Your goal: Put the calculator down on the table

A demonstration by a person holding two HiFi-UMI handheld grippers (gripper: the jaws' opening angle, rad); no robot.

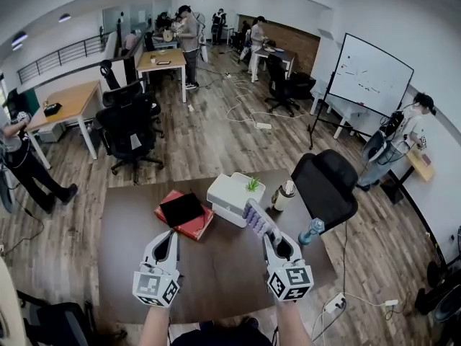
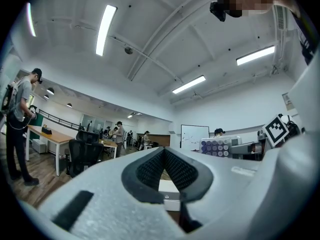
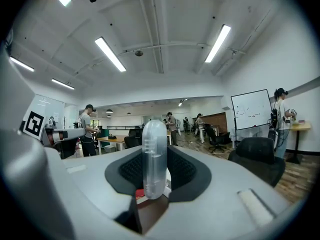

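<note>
**Calculator in right gripper, above the table, not set down**

- Right gripper (image 3: pixel 154 156): jaws narrow, clamped on the calculator (image 1: pixel 257 220). In its own view the calculator stands edge-on and upright between the pads, top end sticking out past the jaw tips.
- Left gripper (image 2: pixel 164 153): jaws together, tips meeting, nothing between them.
- Head view: both grippers are side by side over the near part of the brown table (image 1: pixel 216 272), a gap between them, pointing away from the person. The calculator sticks out ahead of the right jaws, its far end close to the white box (image 1: pixel 230 194); can't tell if they touch.
- The left gripper view catches the calculator's key face, rows of purple buttons, off to its right.
- Ahead on the table: a red book (image 1: pixel 193 226) with a flat black thing (image 1: pixel 181 209) lying on top, left of the white box. A small green plant (image 1: pixel 253 184) sits on the box.
- Right of the box: a bottle (image 1: pixel 284 195). A blue-topped bottle (image 1: pixel 312 231) is near the table's right edge.
- Past the table: a black office chair (image 1: pixel 328 184), and a whiteboard (image 1: pixel 371 74) further back.
</note>
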